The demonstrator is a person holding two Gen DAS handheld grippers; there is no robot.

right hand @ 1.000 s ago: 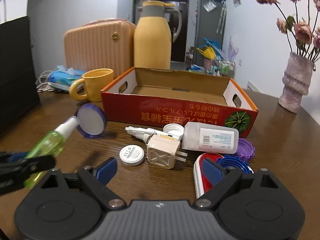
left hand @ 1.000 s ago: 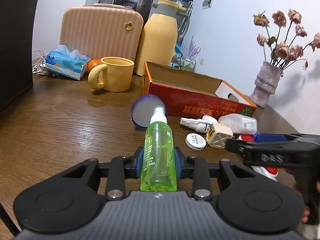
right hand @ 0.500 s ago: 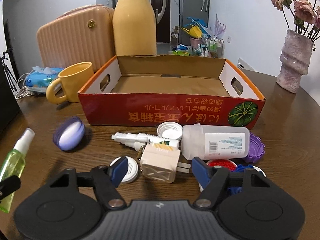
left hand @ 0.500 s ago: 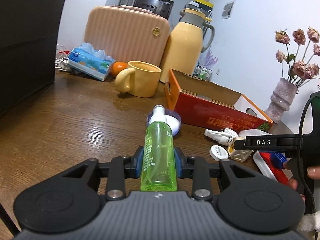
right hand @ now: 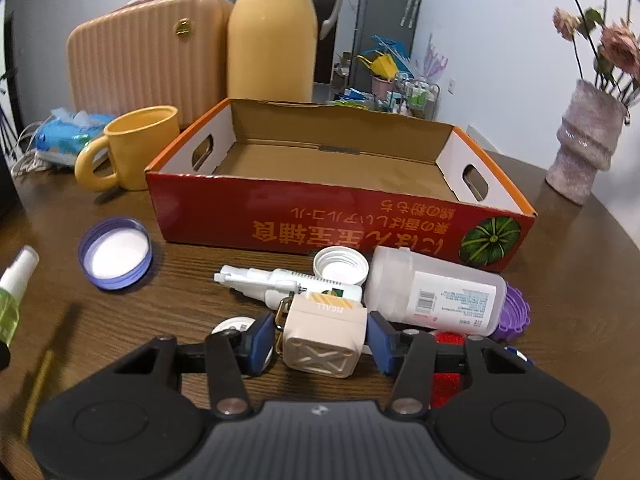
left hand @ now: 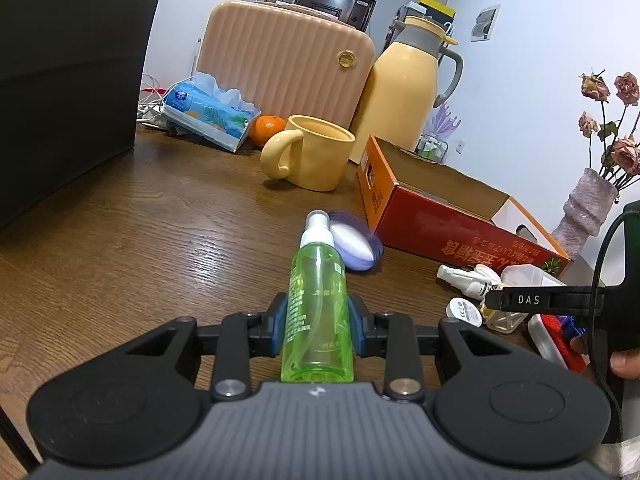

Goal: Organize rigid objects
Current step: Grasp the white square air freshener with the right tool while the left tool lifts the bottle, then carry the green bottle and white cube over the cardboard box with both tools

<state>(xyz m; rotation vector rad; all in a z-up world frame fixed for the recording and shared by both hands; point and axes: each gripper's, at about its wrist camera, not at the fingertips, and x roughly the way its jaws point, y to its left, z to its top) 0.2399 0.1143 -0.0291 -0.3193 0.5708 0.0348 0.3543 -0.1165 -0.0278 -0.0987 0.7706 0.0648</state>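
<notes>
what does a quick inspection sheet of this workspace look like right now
surface: brown wooden table, dry.
job's things: red box empty; white bottle, small sprayer, white cap, purple lid lying in front of it.
clutter: yellow mug, jug, tissue pack, orange, vase.
grippers: left claw shut on green spray bottle; right claw has just been closing around the beige plug, pads not clearly pressing.
cables: white cords behind the tissues.
surroundings: peach case, dark doorway.
</notes>
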